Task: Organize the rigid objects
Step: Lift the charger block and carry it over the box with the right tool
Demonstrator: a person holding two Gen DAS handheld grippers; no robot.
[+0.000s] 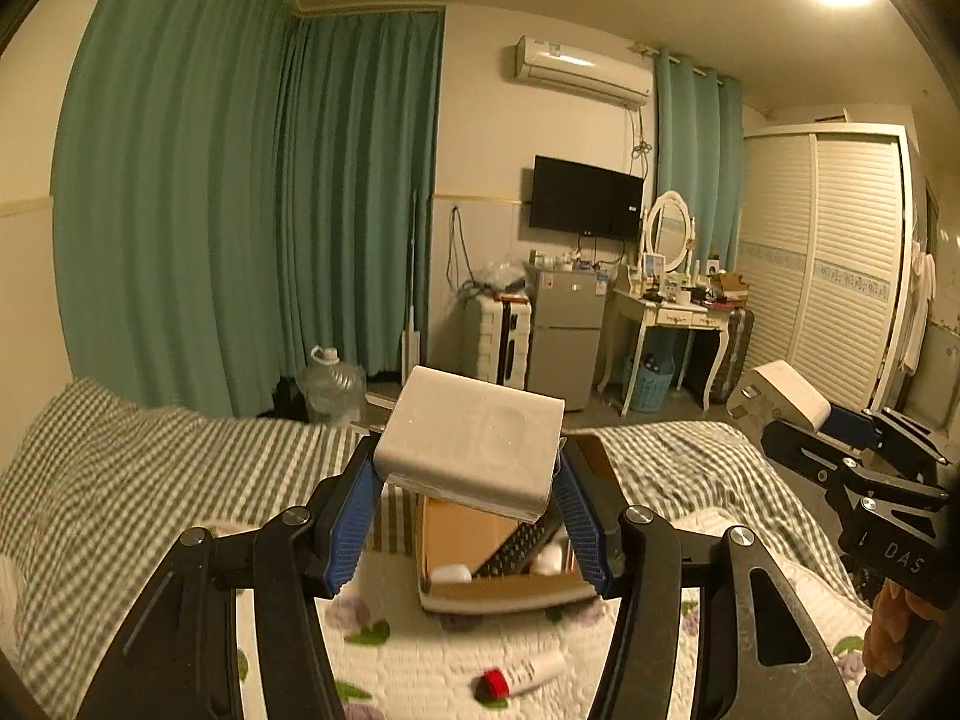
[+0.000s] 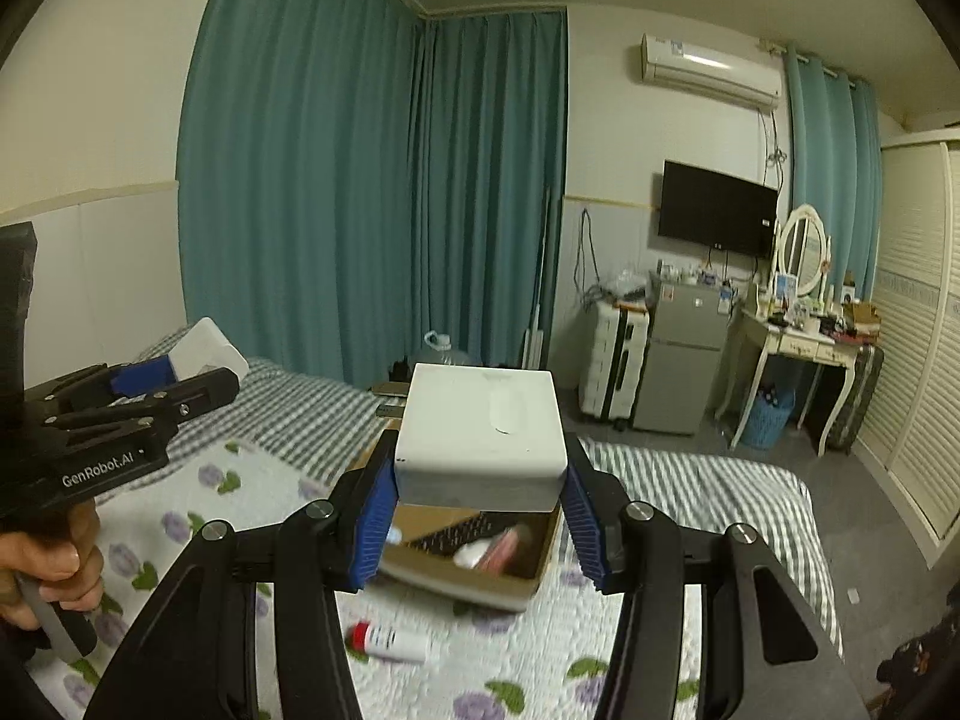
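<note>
In the left wrist view my left gripper is shut on a white rectangular block, its blue pads pressing both sides. In the right wrist view my right gripper is shut on a similar white block. Both blocks hang above an open cardboard box on the bed, which contains a black keyboard and small white items. Each view shows the other gripper off to the side, the right gripper and the left gripper, each held by a hand.
A white tube with a red cap lies on the floral quilt in front of the box. A checked blanket covers the bed's far side. Beyond stand a water jug, suitcase, small fridge, dressing table and wardrobe.
</note>
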